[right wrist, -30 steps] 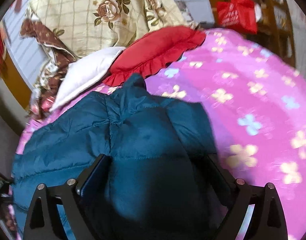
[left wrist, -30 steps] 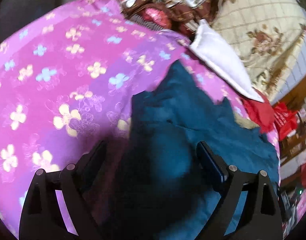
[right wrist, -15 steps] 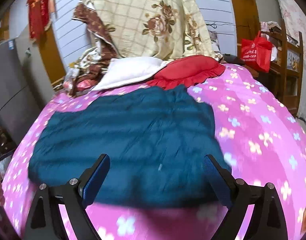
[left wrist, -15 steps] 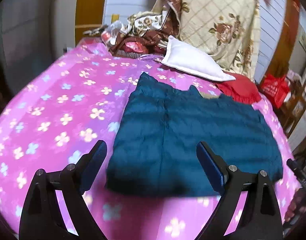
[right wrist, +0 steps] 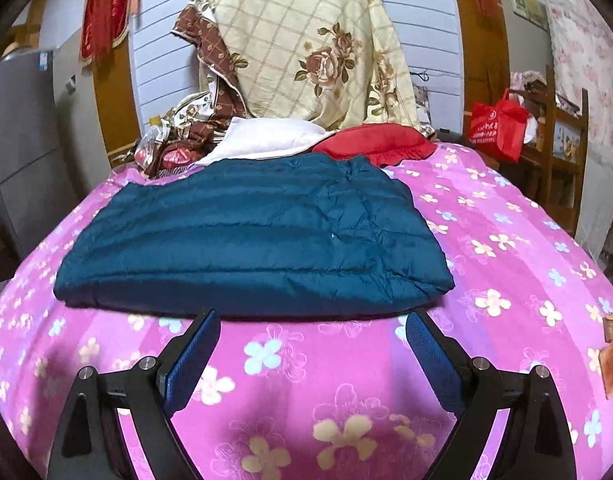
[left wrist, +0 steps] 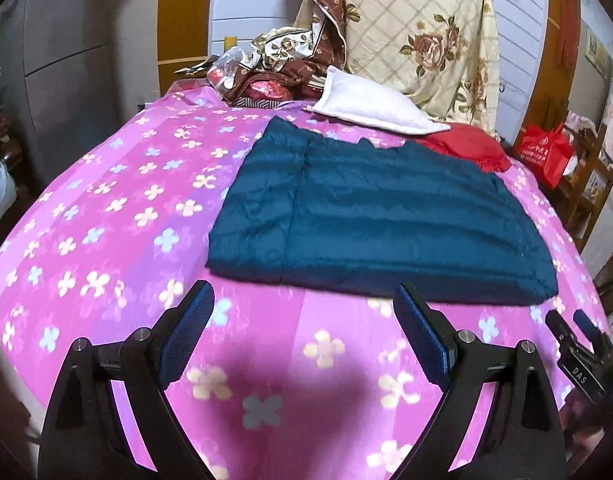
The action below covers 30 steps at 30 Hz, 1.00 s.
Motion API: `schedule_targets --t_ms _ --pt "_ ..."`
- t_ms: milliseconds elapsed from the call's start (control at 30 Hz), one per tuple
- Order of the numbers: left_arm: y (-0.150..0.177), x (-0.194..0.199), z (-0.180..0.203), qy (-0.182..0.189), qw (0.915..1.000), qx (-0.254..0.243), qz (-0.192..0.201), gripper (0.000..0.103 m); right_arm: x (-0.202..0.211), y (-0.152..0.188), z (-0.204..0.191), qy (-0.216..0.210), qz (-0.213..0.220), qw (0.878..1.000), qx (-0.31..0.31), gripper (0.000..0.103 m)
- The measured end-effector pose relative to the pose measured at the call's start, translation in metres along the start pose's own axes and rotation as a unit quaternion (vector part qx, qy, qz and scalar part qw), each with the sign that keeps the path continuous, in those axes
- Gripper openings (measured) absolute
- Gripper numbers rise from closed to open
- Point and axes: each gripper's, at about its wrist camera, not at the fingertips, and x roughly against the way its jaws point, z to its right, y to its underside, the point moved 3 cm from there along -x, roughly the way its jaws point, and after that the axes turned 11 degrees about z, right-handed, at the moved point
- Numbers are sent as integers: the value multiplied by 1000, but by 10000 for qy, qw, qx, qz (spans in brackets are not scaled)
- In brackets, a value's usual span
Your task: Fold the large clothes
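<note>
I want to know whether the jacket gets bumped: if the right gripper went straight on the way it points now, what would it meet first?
Probably the near folded edge of the teal jacket; the open right gripper hangs over pink bedspread just short of it, though depth is unclear.

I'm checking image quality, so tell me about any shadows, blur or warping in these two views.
Left wrist view: dark shadow on the bedspread between the open left gripper; fisheye bulges the bed. Right wrist view: soft shadow under the right gripper; jacket fairly sharp.
</note>
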Motion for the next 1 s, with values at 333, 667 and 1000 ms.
schedule_targets --t_ms 333,667,1000 --pt "28 10 30 -334 9984 -461 9 92 -6 15 17 96 -163 9998 -114 94" --pt "35 23 59 -229 9948 -978 165 92 -3 15 18 209 -183 9995 -122 93" --pt "45 11 60 -176 9951 -967 -109 92 -7 20 15 243 -286 9993 -43 94"
